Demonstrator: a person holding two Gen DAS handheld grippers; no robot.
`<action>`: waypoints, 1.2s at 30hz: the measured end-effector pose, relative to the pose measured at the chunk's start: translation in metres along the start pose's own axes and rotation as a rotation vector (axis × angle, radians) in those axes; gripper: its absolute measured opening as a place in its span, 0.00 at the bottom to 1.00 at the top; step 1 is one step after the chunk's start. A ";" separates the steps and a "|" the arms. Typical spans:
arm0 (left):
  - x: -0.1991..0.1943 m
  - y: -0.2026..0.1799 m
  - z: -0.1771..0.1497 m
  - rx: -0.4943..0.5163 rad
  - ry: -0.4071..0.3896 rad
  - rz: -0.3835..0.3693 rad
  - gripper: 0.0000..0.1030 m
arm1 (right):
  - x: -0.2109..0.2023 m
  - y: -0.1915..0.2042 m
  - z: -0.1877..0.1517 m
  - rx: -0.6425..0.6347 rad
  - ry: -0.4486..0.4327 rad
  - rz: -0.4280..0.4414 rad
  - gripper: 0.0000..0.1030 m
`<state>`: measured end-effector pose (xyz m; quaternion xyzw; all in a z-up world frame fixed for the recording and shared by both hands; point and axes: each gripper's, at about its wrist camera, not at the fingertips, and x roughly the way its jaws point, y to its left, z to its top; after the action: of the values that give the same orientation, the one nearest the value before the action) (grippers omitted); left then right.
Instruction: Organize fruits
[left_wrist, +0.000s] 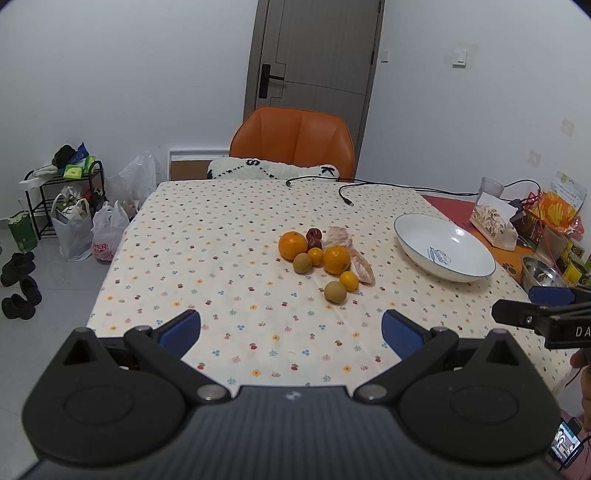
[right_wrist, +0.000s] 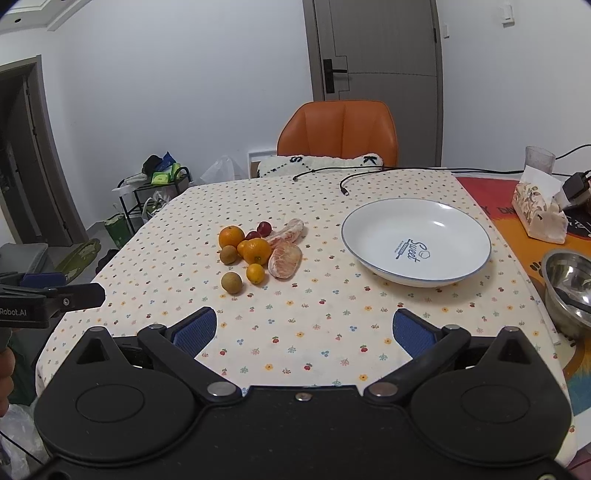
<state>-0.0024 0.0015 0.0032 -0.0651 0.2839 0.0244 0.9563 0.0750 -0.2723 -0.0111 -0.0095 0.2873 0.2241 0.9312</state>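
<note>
Ahead of both grippers, the fruits (left_wrist: 325, 260) are clustered on the patterned tablecloth (left_wrist: 229, 295): two oranges, smaller citrus, two brownish round fruits, what appear to be peeled pomelo segments (right_wrist: 284, 260) and dark red fruits at the back. Further right of the cluster, a white plate (right_wrist: 417, 243) is set apart. The left gripper (left_wrist: 291, 332) is spread wide with nothing held; the right gripper (right_wrist: 304, 330) is likewise wide apart and unloaded. An orange chair (left_wrist: 293, 142) is seen beyond the table.
</note>
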 end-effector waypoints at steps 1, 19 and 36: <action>0.000 0.000 -0.001 0.000 -0.001 0.000 1.00 | 0.000 0.000 0.000 -0.001 -0.001 0.001 1.00; 0.006 -0.002 -0.004 0.029 -0.008 -0.004 1.00 | 0.002 -0.002 0.000 0.004 0.005 0.002 1.00; 0.053 -0.012 0.000 0.048 0.000 -0.046 1.00 | 0.043 -0.014 -0.007 0.017 0.037 0.047 1.00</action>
<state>0.0436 -0.0102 -0.0242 -0.0488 0.2827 -0.0042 0.9580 0.1090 -0.2677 -0.0414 0.0011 0.3065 0.2433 0.9202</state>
